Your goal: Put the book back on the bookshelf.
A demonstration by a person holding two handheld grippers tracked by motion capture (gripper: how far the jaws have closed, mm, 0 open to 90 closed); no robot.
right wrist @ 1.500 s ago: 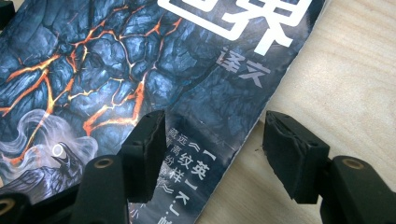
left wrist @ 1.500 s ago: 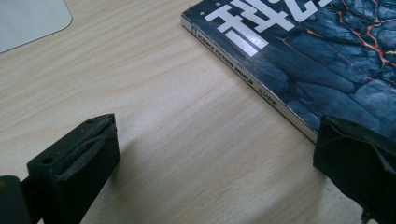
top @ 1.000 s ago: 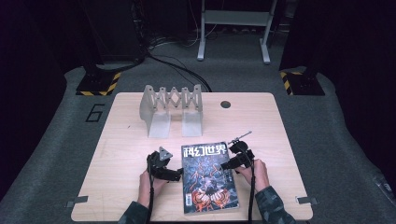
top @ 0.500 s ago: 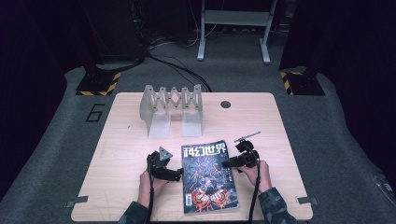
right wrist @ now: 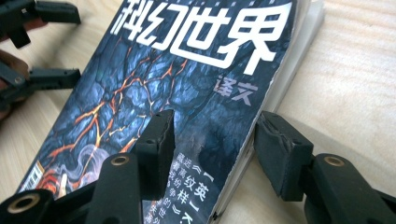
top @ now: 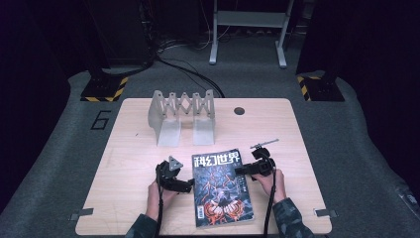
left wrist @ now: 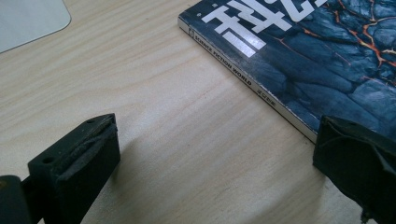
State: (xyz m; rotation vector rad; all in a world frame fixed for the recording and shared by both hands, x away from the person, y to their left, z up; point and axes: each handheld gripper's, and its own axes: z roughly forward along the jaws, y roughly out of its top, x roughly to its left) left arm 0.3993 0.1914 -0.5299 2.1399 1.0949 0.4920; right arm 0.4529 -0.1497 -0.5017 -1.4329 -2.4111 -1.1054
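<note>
- The right gripper (right wrist: 212, 149) has its fingers (right wrist: 156, 144) spread wide; one sits over the cover of the magazine (right wrist: 187, 93) and the other sits just past its page edge, low by the counter (right wrist: 355, 84); they are not squeezing yet; if they close like this, I think they may pinch only the cover or a few top pages, and the paper could bend or tear.
- The left gripper (left wrist: 210, 163) is also spread wide, with bare wood between its fingers (left wrist: 79, 158); the magazine's spine (left wrist: 252, 86) lies just beside its far finger; that finger looks to be at or over the spine corner, but I cannot tell if it touches; a push from there could slide the magazine away from the right fingers.
- The magazine (top: 220, 186) lies flat between the two grippers, the left gripper (top: 173, 173) and the right gripper (top: 255, 166); lifted by one edge only, it would likely droop and slip out.
- Farther ahead of the fingers stands a grey folding rack (top: 182, 114), well apart; a floppy magazine could bump it and miss a slot.
</note>
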